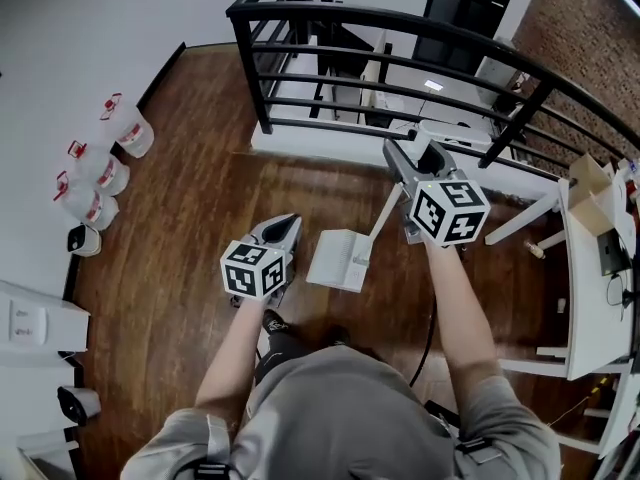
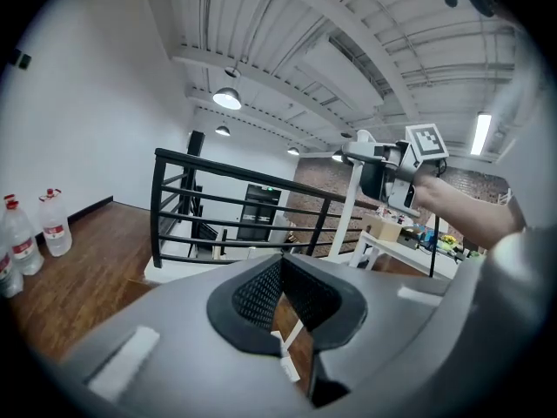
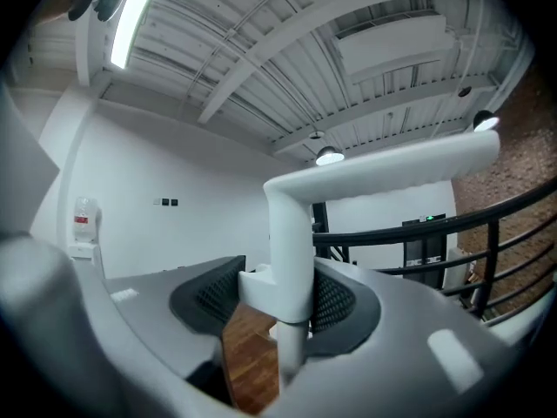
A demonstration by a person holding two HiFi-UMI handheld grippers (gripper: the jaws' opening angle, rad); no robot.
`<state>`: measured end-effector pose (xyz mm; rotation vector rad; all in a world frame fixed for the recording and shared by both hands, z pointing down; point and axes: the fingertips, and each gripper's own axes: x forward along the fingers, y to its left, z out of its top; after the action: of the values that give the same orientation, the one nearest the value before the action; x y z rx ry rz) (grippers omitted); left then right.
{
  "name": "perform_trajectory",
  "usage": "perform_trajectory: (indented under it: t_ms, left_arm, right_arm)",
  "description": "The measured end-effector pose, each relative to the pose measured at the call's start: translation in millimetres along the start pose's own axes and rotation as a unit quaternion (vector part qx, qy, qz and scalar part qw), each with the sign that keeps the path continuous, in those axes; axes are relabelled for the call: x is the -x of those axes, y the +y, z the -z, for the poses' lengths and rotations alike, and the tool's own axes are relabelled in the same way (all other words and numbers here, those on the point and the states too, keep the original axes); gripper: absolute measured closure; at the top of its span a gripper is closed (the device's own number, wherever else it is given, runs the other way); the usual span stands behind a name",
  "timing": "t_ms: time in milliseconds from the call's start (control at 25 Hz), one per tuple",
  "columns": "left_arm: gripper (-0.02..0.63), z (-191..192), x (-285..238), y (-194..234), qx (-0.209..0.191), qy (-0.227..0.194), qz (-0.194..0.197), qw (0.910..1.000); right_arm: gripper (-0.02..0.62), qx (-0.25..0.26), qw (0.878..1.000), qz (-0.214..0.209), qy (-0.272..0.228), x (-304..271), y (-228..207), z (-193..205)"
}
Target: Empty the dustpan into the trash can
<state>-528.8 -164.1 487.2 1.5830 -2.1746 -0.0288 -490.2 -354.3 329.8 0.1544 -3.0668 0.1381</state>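
A white long-handled dustpan [image 1: 338,259] hangs just above the wood floor in front of me. Its white handle [image 1: 385,218] rises to my right gripper [image 1: 406,165], which is shut on it. In the right gripper view the handle [image 3: 291,259] stands upright between the black pads of the right gripper [image 3: 283,293] and bends to the right at the top. My left gripper [image 1: 289,226] hovers left of the pan, shut and empty. In the left gripper view the left gripper [image 2: 280,273] has its pads meeting at the tips. No trash can is in view.
A black railing [image 1: 400,23] runs across ahead, with a lower level beyond it. Water bottles [image 1: 100,173] stand along the left wall. A white table [image 1: 590,298] with a cardboard box [image 1: 592,183] is at the right. The floor is brown wood.
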Motion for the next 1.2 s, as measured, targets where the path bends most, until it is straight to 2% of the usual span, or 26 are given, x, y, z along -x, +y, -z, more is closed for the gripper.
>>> perform_trajectory:
  t_ms: [320,680,1000,1200]
  left_arm:
    - [0.601,31,-26,-31,0.003,0.043,0.033,0.9985]
    - [0.601,57,-46,-43,0.001,0.088,0.043,0.9952]
    - [0.601,79,-63,-55,0.008,0.116,0.056,0.9917]
    - [0.601,79,-70,-58,0.003,0.12,0.062,0.9908]
  right_arm:
    - [0.397,-0.008,0.999,0.032,0.034,23,-40,98]
    - [0.397,-0.026,0.995,0.051,0.084,30,-66,201]
    - [0.399,-0.053,0.988,0.074,0.124,32,-86,268]
    - [0.399,-0.06,0.984,0.083,0.147,42,-89,297]
